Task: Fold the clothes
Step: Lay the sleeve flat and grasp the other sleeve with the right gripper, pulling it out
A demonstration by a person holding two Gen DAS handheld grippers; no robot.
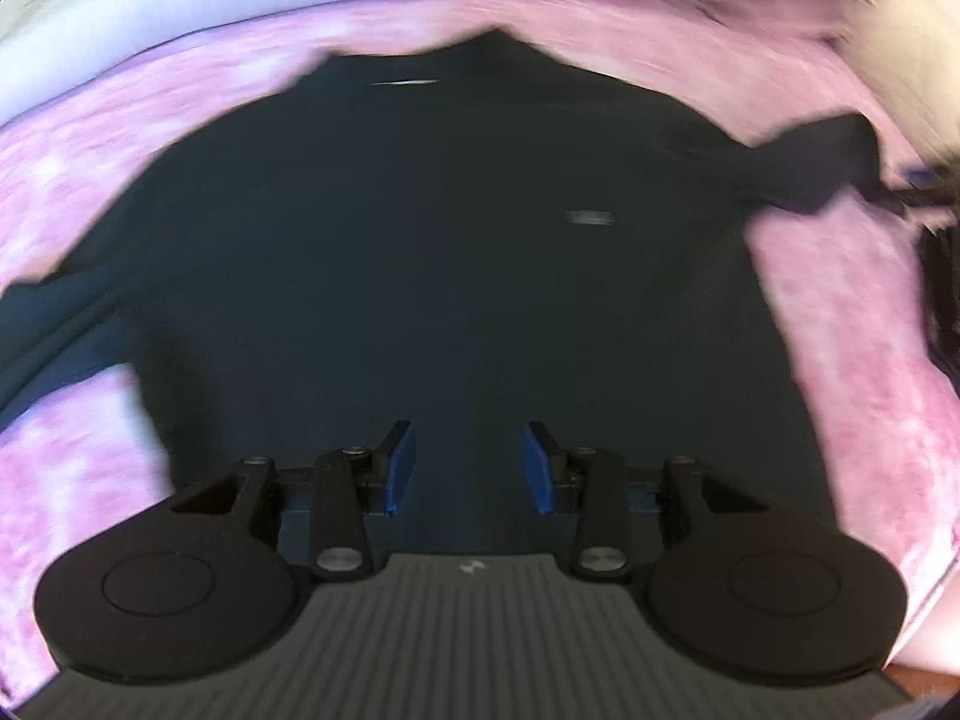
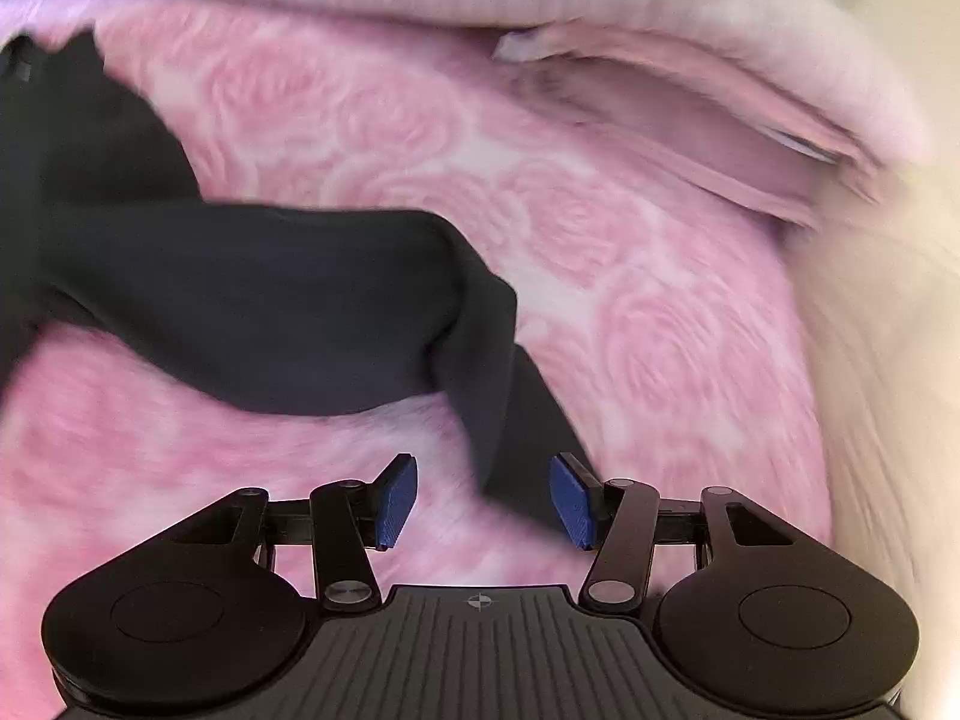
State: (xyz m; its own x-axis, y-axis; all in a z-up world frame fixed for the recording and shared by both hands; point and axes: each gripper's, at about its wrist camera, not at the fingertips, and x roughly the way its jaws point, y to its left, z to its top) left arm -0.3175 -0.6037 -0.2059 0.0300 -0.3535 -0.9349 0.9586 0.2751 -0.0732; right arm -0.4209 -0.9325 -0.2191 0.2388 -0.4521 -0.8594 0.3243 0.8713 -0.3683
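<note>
A dark T-shirt (image 1: 432, 252) lies spread on a pink rose-patterned blanket (image 1: 120, 168). My left gripper (image 1: 469, 468) is open above the shirt's lower middle, with nothing between its blue pads (image 1: 401, 468). In the right wrist view a sleeve of the shirt (image 2: 288, 306) stretches from the left toward my right gripper (image 2: 485, 501). That gripper is open, and the sleeve's end (image 2: 516, 456) hangs between its pads, close to the right pad (image 2: 573, 504). Both views are motion-blurred.
A folded pale pink and white quilt (image 2: 690, 114) lies along the far edge of the pink blanket (image 2: 600, 228). A cream surface (image 2: 888, 360) runs down the right side. A dark object (image 1: 942, 276) sits at the left wrist view's right edge.
</note>
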